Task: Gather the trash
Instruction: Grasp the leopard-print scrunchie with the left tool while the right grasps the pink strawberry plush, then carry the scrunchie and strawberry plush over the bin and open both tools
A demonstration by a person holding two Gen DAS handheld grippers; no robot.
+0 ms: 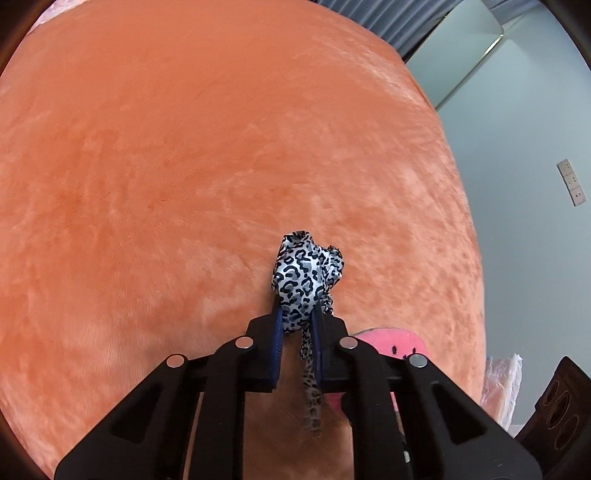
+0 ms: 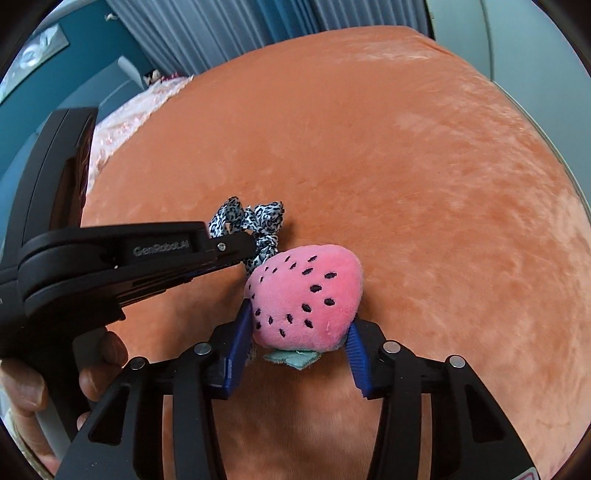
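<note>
Both grippers are down on the orange plush blanket (image 1: 184, 166), each on its own item. The left gripper (image 1: 298, 321) has its 2 blue pads pinched nearly together on a leopard-print scrunchie (image 1: 303, 273). The bunched fabric bulges out past the fingertips and lies on the blanket, and a thin tail of the same print hangs back between the fingers toward the camera. Just to the right of that gripper, a patch of the pink plush strawberry (image 1: 391, 341) peeks out from behind the black linkage.

Over to the right wrist view: the right gripper (image 2: 301, 334) sits about half open around the strawberry's stem end, with 1 blue pad touching each side of the toy. The pads (image 2: 240, 339) flank it closely, left pad against the plush and right pad at its lower edge. The green felt leaf (image 2: 295, 357) points back toward the camera between the fingers. The strawberry rests on the blanket, its black stitched seeds facing up.

From this side the left gripper reaches in from the left, its tip on the scrunchie, which lies just beside the strawberry at its upper left and touches it. A hand (image 2: 26, 391) grips the handle at the lower left. Blue curtains (image 2: 207, 33) hang beyond the blanket's far edge, and pale pink cloth (image 2: 129, 122) lies along its left side.
</note>
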